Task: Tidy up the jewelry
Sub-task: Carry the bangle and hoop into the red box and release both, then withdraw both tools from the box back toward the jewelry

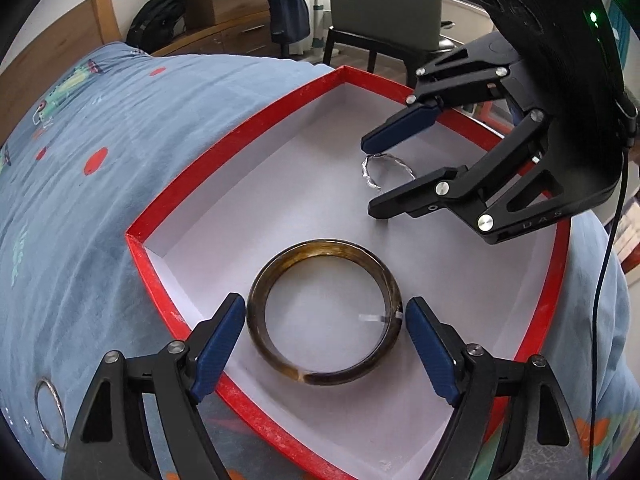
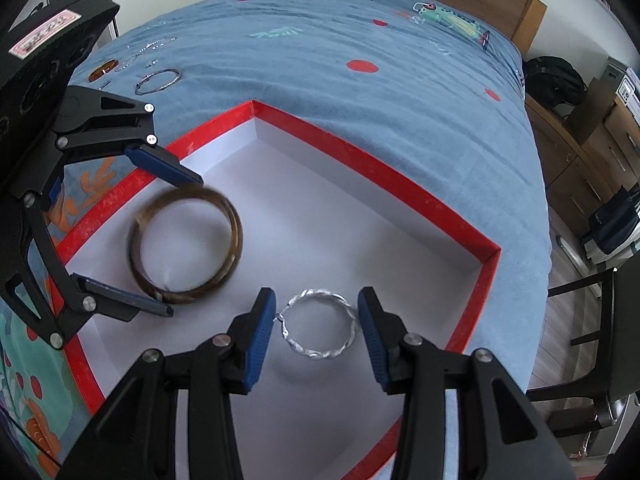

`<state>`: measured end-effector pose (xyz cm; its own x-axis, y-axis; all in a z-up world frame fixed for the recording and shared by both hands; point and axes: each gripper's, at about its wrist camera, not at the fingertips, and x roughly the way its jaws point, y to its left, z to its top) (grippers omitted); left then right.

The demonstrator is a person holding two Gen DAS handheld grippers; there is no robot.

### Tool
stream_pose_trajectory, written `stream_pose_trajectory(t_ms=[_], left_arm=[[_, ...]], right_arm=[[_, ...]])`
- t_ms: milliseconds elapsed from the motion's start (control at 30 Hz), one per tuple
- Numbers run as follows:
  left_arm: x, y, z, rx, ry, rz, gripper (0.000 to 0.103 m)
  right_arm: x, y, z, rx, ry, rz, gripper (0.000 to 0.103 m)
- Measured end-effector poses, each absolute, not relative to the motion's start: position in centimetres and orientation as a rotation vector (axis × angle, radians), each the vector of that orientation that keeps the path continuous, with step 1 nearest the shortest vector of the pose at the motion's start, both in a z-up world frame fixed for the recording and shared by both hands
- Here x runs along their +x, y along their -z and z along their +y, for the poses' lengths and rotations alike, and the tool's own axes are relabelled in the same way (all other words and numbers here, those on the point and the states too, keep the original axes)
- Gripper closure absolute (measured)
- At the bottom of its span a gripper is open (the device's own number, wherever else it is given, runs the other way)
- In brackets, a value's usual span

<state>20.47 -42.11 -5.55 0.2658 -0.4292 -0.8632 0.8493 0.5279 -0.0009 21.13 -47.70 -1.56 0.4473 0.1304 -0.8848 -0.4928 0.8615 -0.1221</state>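
Bedspread [image 2: 360, 128] bears a red box [image 1: 240, 128]; inside, near left, the brown bangle [image 1: 325, 312] looks rigid, smooth, slippery: grip across its rim. Left gripper [image 1: 325, 320] straddles it, unclenched. Right gripper [image 2: 316, 320] brackets the light, thin silver bangle [image 2: 320, 324], released.

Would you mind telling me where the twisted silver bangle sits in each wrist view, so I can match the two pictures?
Left wrist view: the silver bangle lies upper right of centre, between the right gripper fingers.
Right wrist view: the silver bangle lies low centre, between that camera's own blue fingers.
Shared landmark: the red box, with the brown bangle inside.
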Motion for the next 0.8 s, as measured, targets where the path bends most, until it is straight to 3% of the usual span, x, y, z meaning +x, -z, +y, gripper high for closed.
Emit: stream_pose_trajectory(t_ms=[433,800], left_arm=[[19.7,3.2,-40.7,0.457,0.929,0.910,0.020],[14.8,-3.2,-29.8,0.276,0.788,0.834,0.019]], right_arm=[[19.7,-1.4,-48.7,-0.309,-0.339,0.986,0.058],[12.6,-8.3,-46.6,-0.214,-0.185,0.916,0.058]])
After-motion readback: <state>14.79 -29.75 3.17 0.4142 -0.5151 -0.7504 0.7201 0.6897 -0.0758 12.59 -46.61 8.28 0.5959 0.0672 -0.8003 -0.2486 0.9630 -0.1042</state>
